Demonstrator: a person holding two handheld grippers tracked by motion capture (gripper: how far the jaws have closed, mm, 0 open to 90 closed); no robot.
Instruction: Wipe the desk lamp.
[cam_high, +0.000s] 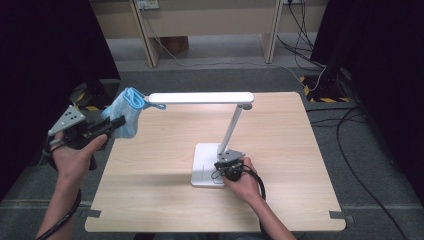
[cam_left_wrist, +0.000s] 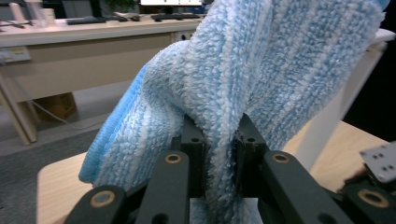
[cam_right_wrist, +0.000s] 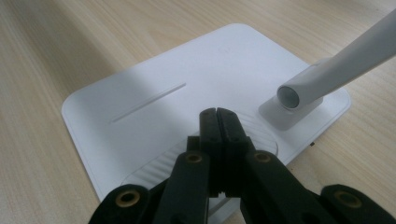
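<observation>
Room: grey floor, loose cables at the right, pale desk legs at the back, dark curtains on both sides. Your bench (cam_high: 280, 150) is a light wood top, bare apart from the lamp.

Lamp (cam_high: 200, 98): white, flat base (cam_right_wrist: 154, 107) near the middle of the bench, stem leaning up and to the right, head bar lying level. The bar's long axis runs left to right in the high view, and its left end reaches the bench's left edge.

Cloth (cam_left_wrist: 243, 70): blue-and-white striped terry, bunched, held up off the bench at the bar's left end, touching or just beside it; I cannot tell which.

Left tool (cam_high: 102, 128): you have it clamped on a fold of the cloth, jaws pointing right toward the bar. Your left hand is far the nearer one to the head.

Right tool (cam_right_wrist: 218, 116): jaws fully together, nothing between them, tips down on the ribbed oval pad of the base beside the stem foot, apparently steadying the lamp.

Judgement: the next move looks like a wipe along the head. The bar stretches away to the right of the cloth, so you would sweep along that axis and keep the base pinned.
</observation>
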